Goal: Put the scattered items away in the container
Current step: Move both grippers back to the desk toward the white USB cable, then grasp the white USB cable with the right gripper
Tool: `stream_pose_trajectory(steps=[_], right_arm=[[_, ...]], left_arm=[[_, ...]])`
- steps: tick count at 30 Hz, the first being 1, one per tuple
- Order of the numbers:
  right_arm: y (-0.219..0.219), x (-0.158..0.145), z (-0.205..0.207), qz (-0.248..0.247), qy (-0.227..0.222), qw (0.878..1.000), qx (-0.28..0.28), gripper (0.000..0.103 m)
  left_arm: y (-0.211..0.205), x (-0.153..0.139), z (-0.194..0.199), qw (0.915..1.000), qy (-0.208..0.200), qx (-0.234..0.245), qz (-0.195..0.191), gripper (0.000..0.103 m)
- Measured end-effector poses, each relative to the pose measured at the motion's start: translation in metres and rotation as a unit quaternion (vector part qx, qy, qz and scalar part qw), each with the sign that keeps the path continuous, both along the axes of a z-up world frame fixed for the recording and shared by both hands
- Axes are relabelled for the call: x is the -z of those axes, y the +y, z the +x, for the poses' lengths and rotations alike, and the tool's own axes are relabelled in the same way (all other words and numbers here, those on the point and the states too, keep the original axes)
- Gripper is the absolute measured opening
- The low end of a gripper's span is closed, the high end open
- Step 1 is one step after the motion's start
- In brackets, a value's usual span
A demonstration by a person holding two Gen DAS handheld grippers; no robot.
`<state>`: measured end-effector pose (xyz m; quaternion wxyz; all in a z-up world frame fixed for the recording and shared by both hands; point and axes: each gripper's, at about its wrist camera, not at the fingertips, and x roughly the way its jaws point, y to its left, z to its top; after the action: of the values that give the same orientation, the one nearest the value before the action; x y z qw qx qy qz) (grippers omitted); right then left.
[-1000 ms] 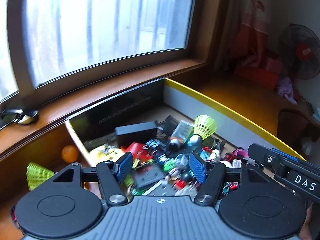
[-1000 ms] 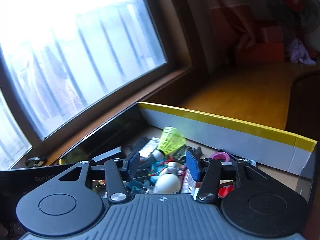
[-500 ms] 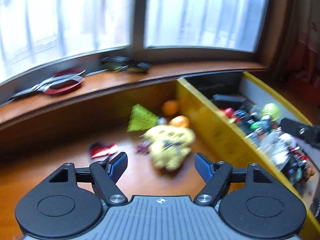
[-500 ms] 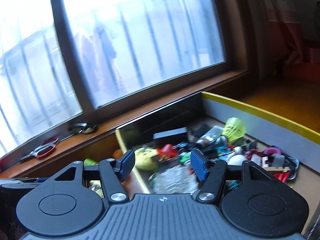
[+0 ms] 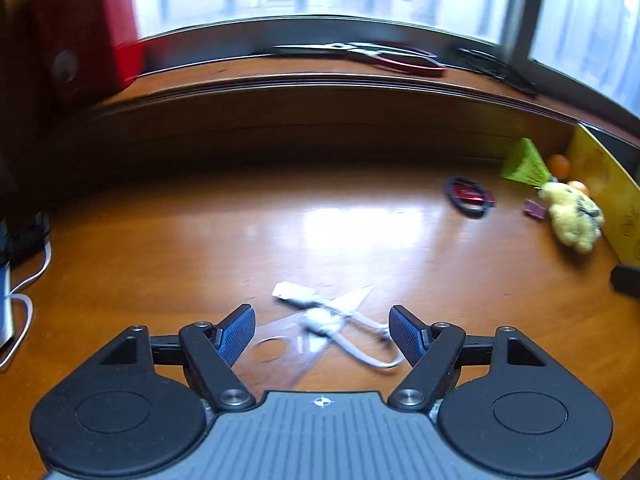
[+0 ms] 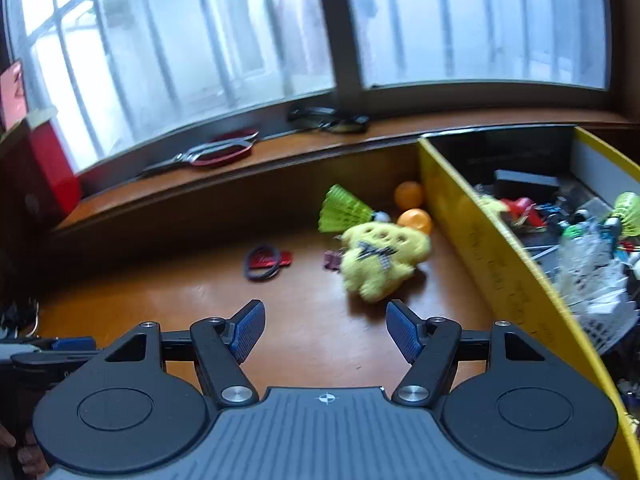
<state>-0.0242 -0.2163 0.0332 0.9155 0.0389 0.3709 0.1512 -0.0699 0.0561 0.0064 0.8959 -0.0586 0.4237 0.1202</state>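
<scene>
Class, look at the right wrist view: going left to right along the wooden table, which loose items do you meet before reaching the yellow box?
black hair tie on the red card → green shuttlecock → yellow plush toy → yellow box.

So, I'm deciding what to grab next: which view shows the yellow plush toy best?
The right wrist view: the yellow plush toy lies large and central beside the yellow box. In the left wrist view it is small and blurred at the right edge.
</scene>
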Motion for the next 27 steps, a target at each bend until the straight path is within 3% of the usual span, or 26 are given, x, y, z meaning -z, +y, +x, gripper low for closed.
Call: stream_pose_trajectory(steps=[6,13,22,25,27], right_arm=[[0.077,0.029,-0.004,-0.019,0.040,0.993,-0.112,0.067],[0.147,0.046,-0.015,-0.033,0.029,0.980,-0.193,0.062],[0.189,0.062,-0.016,-0.063,0.034,0.975,-0.212,0.039],[0.191,0.066,-0.015,-0.074,0.039,0.976,-0.202,0.014],[0.187,0.065,-0.015,-0.076,0.038,0.978,-0.192,0.012]], left_arm=[[0.036,-0.002,-0.027,0.9995,0.003,-0.026,0.016,0.076],[0.069,-0.005,-0.056,0.9990,0.006,-0.042,0.016,0.076],[0.092,-0.008,-0.063,0.9988,0.006,-0.047,0.011,0.077],[0.088,-0.005,-0.059,0.9994,0.010,-0.033,0.007,0.077],[0.080,-0.005,-0.054,0.9997,0.011,-0.020,0.006,0.077]])
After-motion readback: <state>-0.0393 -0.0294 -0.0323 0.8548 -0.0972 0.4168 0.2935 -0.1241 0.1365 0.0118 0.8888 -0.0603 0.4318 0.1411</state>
